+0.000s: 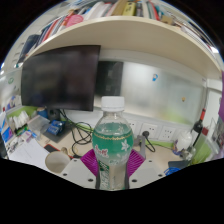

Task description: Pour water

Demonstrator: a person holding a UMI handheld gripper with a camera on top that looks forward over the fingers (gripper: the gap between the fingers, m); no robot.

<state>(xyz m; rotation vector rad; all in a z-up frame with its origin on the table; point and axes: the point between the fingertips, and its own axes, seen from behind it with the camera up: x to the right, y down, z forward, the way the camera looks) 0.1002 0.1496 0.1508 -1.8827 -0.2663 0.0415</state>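
Observation:
A clear plastic water bottle with a white cap and a green label stands upright between my fingers. My gripper is shut on the bottle's lower body, with the magenta pads pressed against both sides of it. The bottle sits well above the desk surface. A round beige cup or bowl shows low to the left of the fingers, on the desk.
A dark monitor stands behind and left, with a second smaller screen beside it. A shelf with books runs overhead. Cables, a power strip and small clutter lie on the white desk.

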